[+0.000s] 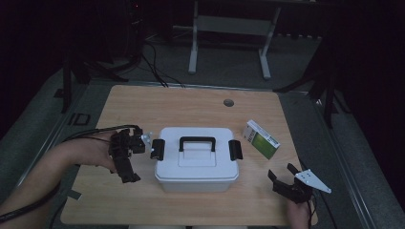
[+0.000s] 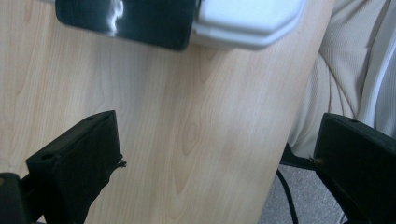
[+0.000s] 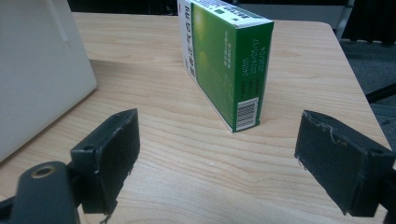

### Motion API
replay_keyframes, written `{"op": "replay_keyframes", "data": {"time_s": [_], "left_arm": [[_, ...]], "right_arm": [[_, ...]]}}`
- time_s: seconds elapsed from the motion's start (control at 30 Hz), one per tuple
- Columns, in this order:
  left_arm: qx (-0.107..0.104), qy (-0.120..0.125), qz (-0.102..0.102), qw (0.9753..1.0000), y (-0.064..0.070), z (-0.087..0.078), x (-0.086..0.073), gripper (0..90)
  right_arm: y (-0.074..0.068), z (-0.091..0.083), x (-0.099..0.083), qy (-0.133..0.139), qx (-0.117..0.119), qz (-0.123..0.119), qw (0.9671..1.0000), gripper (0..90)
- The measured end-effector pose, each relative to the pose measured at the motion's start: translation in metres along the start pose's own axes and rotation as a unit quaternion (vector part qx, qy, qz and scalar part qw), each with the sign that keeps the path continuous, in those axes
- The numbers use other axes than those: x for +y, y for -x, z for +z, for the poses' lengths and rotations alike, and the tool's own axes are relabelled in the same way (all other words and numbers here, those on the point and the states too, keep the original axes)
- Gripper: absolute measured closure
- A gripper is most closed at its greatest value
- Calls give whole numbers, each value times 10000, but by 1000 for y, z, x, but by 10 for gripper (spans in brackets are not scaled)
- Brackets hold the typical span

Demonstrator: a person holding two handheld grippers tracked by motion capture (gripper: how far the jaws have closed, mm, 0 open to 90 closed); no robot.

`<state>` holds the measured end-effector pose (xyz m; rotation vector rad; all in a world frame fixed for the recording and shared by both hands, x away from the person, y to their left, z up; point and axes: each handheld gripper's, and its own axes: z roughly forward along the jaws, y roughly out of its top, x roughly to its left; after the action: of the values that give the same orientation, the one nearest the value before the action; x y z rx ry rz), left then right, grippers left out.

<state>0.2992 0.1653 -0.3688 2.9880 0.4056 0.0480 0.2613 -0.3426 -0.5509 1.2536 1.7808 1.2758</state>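
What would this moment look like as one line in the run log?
left gripper: open, beside white box left latch | right gripper: open, facing green carton, apart | box lid on, latches down

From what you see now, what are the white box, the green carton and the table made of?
The white box looks like smooth moulded plastic, with glossy black clips and a black handle. The green carton seems to be printed cardboard: sharp folded edges, a barcode, a slight sheen. The table shows light wood grain, perhaps a laminate; I cannot tell which.
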Motion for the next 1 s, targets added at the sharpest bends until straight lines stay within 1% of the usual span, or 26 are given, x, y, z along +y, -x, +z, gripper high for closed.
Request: {"op": "replay_keyframes", "data": {"time_s": [0.07,0.13,0.17,0.2,0.27,0.3,0.33,0.47,0.5,0.53,0.57,0.6,0.67,0.7,0.73,0.77,0.8,0.93,0.97,1.0], "left_arm": [[-11,-6,100,9999,-1,0,7,7],[-11,1,137,9999,-1,0,10,7],[-1,12,182,9998,-2,0,15,7],[-1,12,182,9998,-2,0,15,7],[-12,73,208,9998,-3,-2,21,7],[25,106,231,9997,-4,-2,26,7],[25,106,231,9997,-4,-2,26,7],[49,99,320,9994,-6,-3,36,7],[72,110,356,9993,-7,-4,41,7],[72,110,356,9993,-7,-4,41,7],[94,103,412,9991,-7,-5,46,7],[94,103,412,9991,-7,-5,46,7],[104,76,479,9988,-8,-5,52,7],[110,70,464,9988,-10,-5,57,7],[110,70,464,9988,-10,-5,57,7],[143,93,495,9986,-12,-6,63,7],[143,93,495,9986,-12,-6,63,7],[128,124,541,9984,-15,-8,73,7],[160,100,579,9981,-17,-8,78,7],[160,100,579,9981,-17,-8,78,7]], "right_arm": [[0,0,0,-15,6,-18,10000,135],[-1,1,0,-21,10,-16,10000,136],[-1,1,0,-27,11,-3,10000,136],[-1,0,0,-26,10,-8,10000,135],[-1,0,0,-29,13,-5,10000,136],[-1,0,-1,-32,15,7,10000,135],[-1,0,-1,-36,18,3,10000,136],[-1,1,-1,-38,33,-7,10000,135],[-1,1,-1,-42,36,-18,10000,136],[-1,1,-1,-42,36,-18,10000,136],[-1,1,-1,-48,38,-33,10000,135],[-1,1,-1,-48,38,-33,10000,135],[-1,1,-1,-40,45,-21,10000,135],[-1,1,-1,-41,52,-7,10000,135],[-1,1,-1,-41,52,-7,10000,135],[-1,1,-1,-40,61,-13,10000,135],[-1,1,-1,-40,61,-13,10000,135],[-1,1,-1,-46,70,-30,10000,135],[-1,1,-1,-44,78,-22,10000,135],[-1,1,-1,-44,78,-22,10000,135]]}}
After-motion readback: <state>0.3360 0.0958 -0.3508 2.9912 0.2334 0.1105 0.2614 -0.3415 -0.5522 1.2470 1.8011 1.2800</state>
